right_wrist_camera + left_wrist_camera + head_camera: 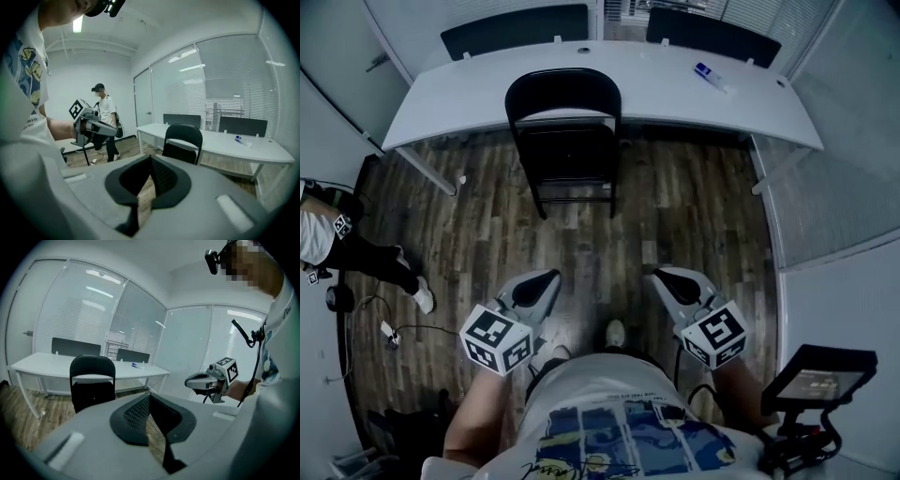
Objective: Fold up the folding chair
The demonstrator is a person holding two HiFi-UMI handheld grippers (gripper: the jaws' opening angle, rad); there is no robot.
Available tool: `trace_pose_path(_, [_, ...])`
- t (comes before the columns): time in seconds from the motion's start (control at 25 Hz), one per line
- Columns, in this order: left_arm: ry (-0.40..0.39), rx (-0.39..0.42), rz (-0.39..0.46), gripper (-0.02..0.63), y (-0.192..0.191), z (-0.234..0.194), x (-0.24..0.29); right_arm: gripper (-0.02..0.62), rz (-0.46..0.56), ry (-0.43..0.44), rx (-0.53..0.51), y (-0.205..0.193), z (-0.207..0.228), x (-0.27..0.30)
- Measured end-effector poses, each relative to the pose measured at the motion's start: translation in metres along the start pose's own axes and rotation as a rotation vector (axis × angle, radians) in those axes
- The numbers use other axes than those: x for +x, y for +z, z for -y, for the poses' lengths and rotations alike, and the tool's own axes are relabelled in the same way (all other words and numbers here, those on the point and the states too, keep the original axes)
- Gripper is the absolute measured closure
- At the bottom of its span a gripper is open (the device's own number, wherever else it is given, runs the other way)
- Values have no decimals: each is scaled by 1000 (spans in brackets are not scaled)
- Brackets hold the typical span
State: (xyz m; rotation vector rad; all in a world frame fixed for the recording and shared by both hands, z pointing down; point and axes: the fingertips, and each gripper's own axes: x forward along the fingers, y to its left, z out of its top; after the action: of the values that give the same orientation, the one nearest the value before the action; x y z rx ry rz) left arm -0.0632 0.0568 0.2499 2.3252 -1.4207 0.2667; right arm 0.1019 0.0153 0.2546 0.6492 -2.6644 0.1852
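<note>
the folding chair (565,141) stands open on the wood floor (694,216) at 12 o'clock in the head view, close to the near edge of the white table (675,94) and well apart from both claws. the left gripper (549,277) sits at 7 o'clock and the right gripper (656,276) at 5 o'clock, both pointing toward the chair. each has its jaws pressed together with nothing between them. a small blue-and-white object (710,76) lies on the table at 1 o'clock. another person (337,239) stands at 9 o'clock
</note>
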Motion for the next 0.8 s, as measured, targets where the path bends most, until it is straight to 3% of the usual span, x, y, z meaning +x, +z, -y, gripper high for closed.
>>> trace_pose_path(0.12, [-34, 15, 17, 603, 0, 0, -22, 592, 1, -26, -1, 3, -28, 1])
trace_pose_path(0.32, [-94, 29, 65, 604, -39, -21, -136, 592, -4, -73, -48, 8, -156, 18])
trace_pose_path(0.4, [-95, 19, 70, 604, -55, -27, -166, 592, 2, -80, -67, 10, -189, 22])
trace_pose_path(0.8, [-122, 20, 13, 604, -62, -27, -169, 593, -16, -76, -30, 8, -203, 26])
